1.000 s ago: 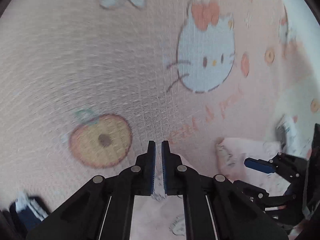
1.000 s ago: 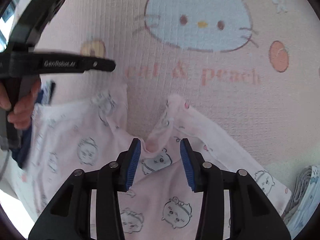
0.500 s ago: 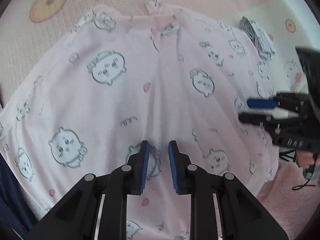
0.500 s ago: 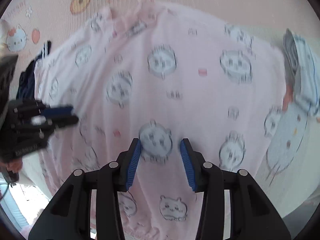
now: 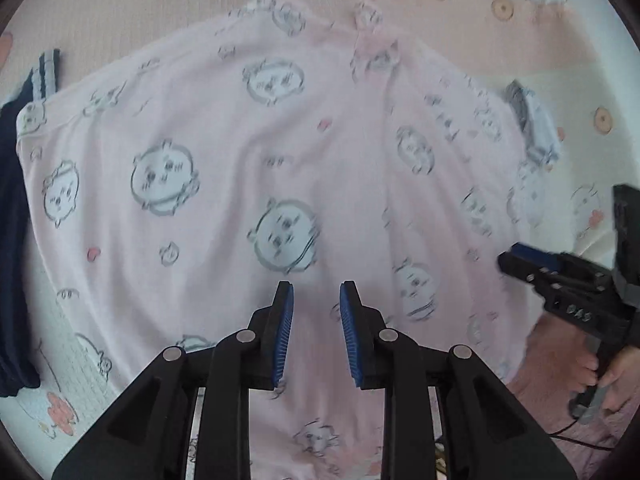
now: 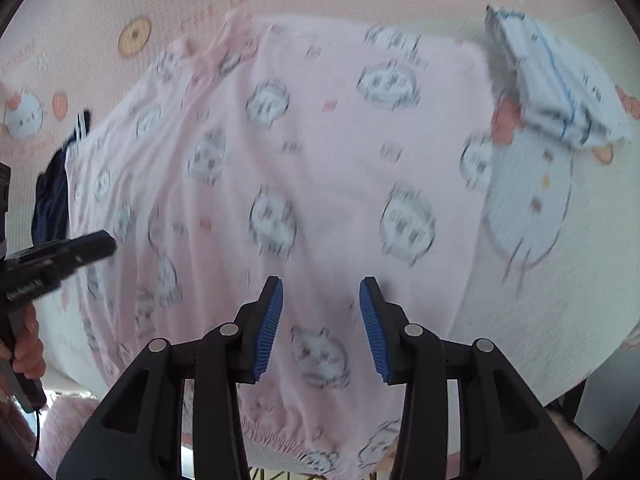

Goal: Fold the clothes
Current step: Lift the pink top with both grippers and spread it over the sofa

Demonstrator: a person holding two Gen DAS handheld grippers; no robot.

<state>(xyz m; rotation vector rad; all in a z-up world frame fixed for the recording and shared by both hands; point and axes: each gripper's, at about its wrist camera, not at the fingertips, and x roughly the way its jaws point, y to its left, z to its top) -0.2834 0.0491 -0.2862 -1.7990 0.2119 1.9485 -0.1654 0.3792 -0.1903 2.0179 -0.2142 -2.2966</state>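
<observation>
a pink garment (image 5: 256,168) printed with small cartoon animal faces lies spread flat on a pink cartoon-cat mat (image 5: 120,4), filling the middle of both wrist views. the left gripper (image 5: 316,300) hangs over the garment's lower middle, at 6 o'clock in its own view; its blue-padded jaws are opening, part-way apart, with nothing pinched between them. the right gripper (image 6: 320,292) hovers likewise over the cloth, its jaws part-way apart and holding nothing. a folded pale blue cloth (image 6: 560,92) sits at 2 o'clock in the right view, just beside the garment's edge. a dark navy piece (image 5: 16,216) lies at 9 o'clock in the left view, partly under the pink garment.
</observation>
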